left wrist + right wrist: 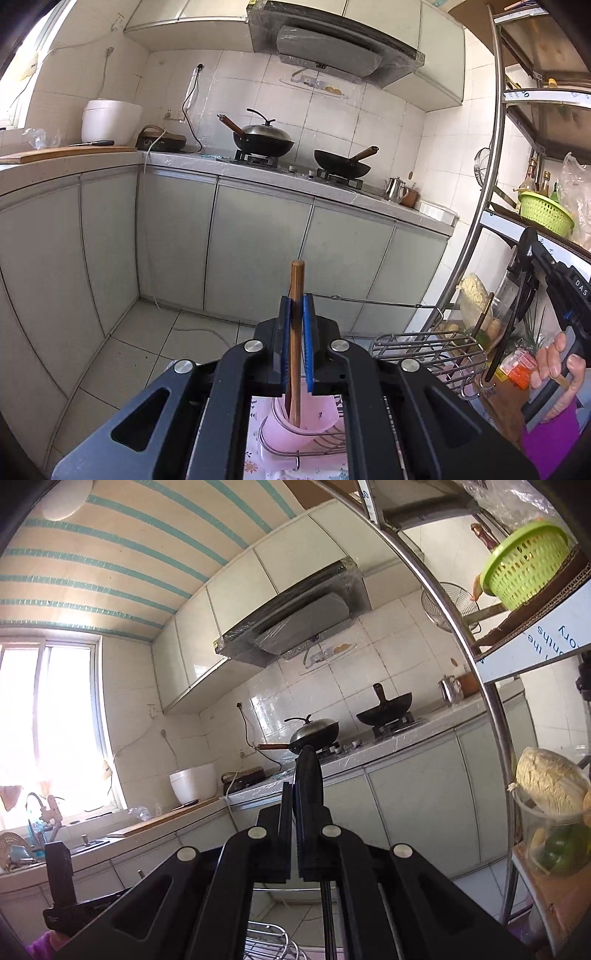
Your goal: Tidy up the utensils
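Left gripper clamped on a wooden stick, upright, lower end down inside the pink cup sitting in a wire rack. Right gripper jaws pinched on a flat black handle that sticks up past the tips. Stove with two woks across the kitchen.

Daylight floods through my window, blown out white; both views stay sharp, bending strongly toward dark, vignetted fisheye corners.
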